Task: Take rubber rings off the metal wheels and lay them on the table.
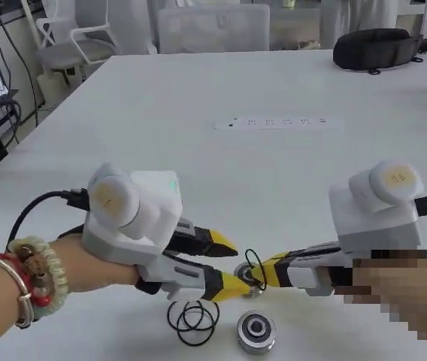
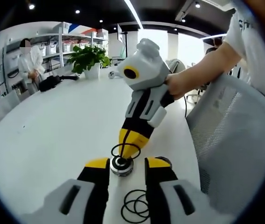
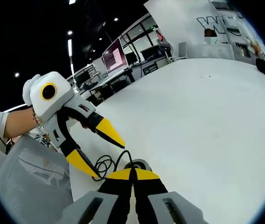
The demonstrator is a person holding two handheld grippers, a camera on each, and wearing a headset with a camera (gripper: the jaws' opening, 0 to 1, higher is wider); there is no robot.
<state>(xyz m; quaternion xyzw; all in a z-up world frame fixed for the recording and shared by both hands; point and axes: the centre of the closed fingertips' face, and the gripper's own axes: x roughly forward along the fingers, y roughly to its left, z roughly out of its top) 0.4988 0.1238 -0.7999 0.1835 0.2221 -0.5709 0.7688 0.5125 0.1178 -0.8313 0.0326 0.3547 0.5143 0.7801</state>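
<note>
Two metal wheels [image 1: 256, 331] and three loose rings [image 1: 193, 320] are counted in the head view — in the right gripper view a fourth ring [image 3: 124, 152] is pinched by the right gripper [image 3: 132, 173]; the left gripper [image 3: 110, 160] is held agape.

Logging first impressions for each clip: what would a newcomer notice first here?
On the white table, the right hand-held gripper pinches a black rubber ring at a metal wheel, which sits between the left hand-held gripper's open jaws. Loose rings and a second wheel lie just nearer.
</note>
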